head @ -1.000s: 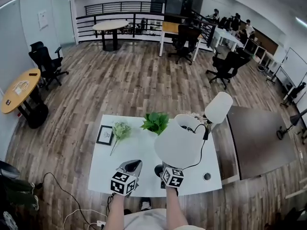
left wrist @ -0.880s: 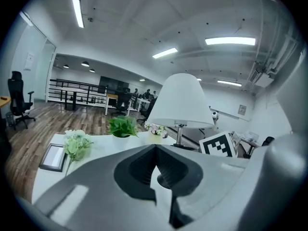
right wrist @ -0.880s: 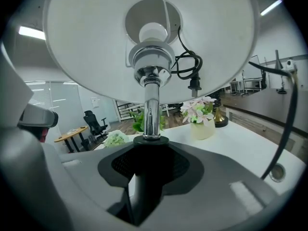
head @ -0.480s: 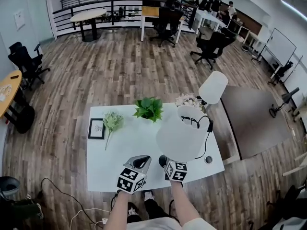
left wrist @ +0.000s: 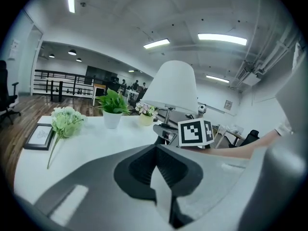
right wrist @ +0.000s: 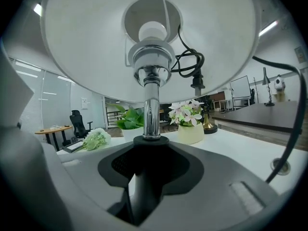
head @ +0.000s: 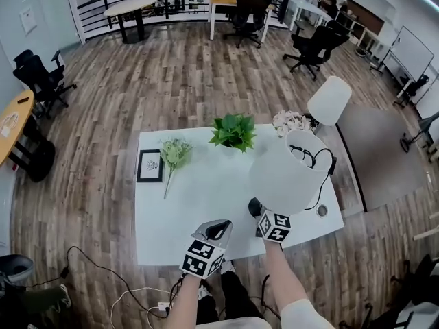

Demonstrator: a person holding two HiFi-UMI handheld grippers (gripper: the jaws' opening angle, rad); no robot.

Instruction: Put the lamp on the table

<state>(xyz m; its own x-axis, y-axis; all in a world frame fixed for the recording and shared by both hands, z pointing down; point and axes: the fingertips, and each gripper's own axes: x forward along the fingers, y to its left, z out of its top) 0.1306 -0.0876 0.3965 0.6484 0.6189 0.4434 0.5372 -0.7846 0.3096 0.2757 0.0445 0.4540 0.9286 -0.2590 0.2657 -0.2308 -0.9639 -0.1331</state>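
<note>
Right claw (right wrist: 144,196): clamped on lamp (head: 285,177) stem, forearm outstretched.
Left claw (left wrist: 161,191): jaws together, empty, above surface (head: 199,204) edge.

Off-task items: black picture frame (head: 149,165) lies flat at left. A pale green flower bunch (head: 175,153) is just beside it, stem pointing toward the camera. Potted green plant (head: 234,130) stands upright in a white pot, centre-back. Cream pot of white-pink flowers (head: 291,122) sits to its right. A brass-footed lamp (head: 329,100) with a white shade is just beyond that pot. Dark brown table (head: 384,170) is further right. Round yellow table (head: 12,125) is at far left, with black office chairs (head: 42,81) near it. Loose cables (head: 123,300) lie on the wood floor (head: 171,74), bottom left.
</note>
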